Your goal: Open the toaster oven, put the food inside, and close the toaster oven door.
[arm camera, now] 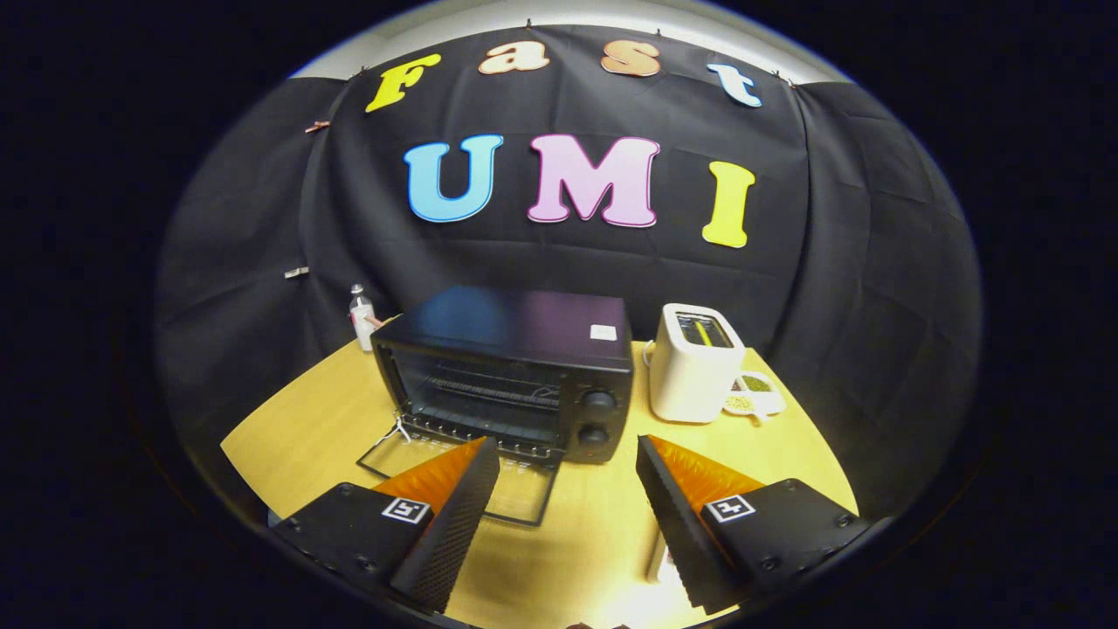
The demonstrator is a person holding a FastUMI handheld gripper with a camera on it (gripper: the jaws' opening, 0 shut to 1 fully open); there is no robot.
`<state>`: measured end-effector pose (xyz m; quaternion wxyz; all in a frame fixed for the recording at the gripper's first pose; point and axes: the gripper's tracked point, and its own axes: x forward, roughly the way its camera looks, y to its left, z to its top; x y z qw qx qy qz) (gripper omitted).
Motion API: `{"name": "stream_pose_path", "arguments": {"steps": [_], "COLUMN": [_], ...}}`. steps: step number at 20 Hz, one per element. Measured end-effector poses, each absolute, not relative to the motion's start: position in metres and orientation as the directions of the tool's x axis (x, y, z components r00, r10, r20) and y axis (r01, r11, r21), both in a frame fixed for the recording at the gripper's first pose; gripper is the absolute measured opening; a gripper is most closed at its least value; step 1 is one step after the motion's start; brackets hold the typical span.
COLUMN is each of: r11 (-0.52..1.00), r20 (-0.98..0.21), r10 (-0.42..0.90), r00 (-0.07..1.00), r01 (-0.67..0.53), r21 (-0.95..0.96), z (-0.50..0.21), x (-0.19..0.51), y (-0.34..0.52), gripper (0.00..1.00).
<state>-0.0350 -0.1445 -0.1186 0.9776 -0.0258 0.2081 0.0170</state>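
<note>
Black oven [511, 371] sits at twelve o'clock, its door [463, 480] already down flat. Gripper [568, 454] gapes wide, holding nothing; the food should be gripped next, then carried in level.

No readable word or number stands on any object here. A small white sticker [603, 332] sits on the top of the toaster oven [507, 349], toward its 3 o'clock edge, too small to read. The bottle [361, 316] at the oven's 10 o'clock carries a label that is blurred. The gripper [566, 441] has its fingers spread wide with nothing between them, and the oven stands at their 12 o'clock. Each finger bears a square black-and-white coded marker [406, 510], a pattern without letters.
</note>
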Motion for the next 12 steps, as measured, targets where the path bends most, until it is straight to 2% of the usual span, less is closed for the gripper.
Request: {"name": "stream_pose_path", "arguments": {"steps": [5, 12], "r11": [0.999, 0.996], "r20": [-0.443, -0.593], "r10": [0.025, 0.079], "r00": [0.896, 0.801], "r01": [-0.035, -0.035], "r21": [-0.015, 0.085], "z": [-0.112, -0.161], "x": [-0.021, -0.033], "y": [-0.224, -0.301], "gripper": [0.98, 0.98]}}
